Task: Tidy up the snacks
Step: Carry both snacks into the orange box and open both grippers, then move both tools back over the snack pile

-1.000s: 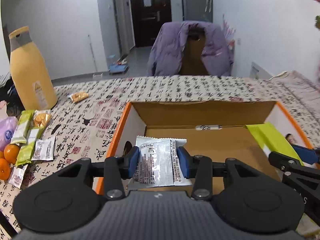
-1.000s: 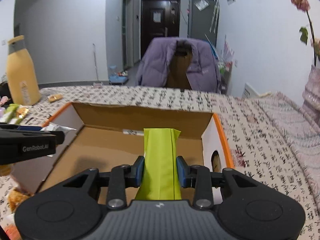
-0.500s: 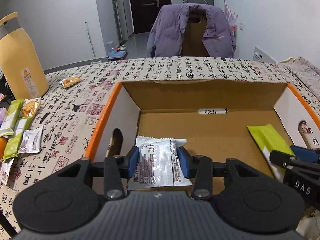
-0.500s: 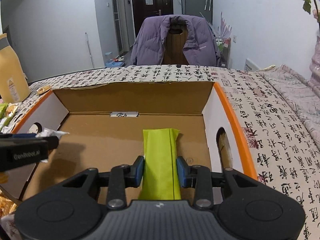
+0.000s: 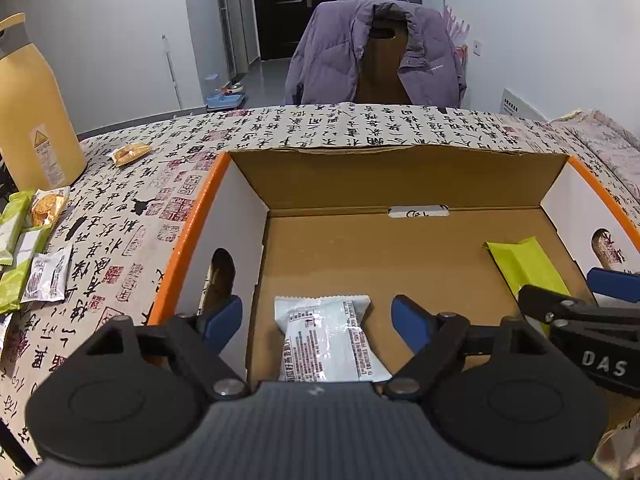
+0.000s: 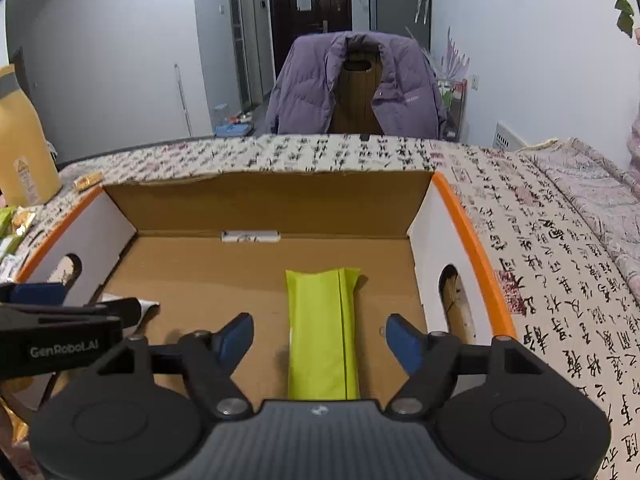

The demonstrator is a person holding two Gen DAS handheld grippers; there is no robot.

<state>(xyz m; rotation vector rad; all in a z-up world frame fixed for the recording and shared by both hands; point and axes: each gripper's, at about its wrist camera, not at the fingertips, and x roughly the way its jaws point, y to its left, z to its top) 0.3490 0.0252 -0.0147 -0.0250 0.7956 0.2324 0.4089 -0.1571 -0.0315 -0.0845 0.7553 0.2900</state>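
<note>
An open cardboard box [image 5: 400, 176] with orange rims sits on the printed tablecloth; it also shows in the right wrist view [image 6: 264, 204]. My left gripper [image 5: 318, 316] is open over the box's near left; a white snack packet [image 5: 328, 340] lies on the box floor between its fingers. My right gripper [image 6: 320, 334] is open over the near right; a lime-green snack bar [image 6: 322, 332] lies on the floor between its fingers. The bar also shows in the left wrist view [image 5: 524, 266].
Several loose snacks [image 5: 36, 248] lie on the cloth left of the box, and one small packet [image 5: 130, 153] lies farther back. A tall yellow bottle [image 5: 28, 108] stands at far left. A chair with a purple jacket [image 5: 376, 52] is behind the table.
Both grippers lowered into the box and opened. The white packet and the green bar have left the fingers and now lie on the box floor.
</note>
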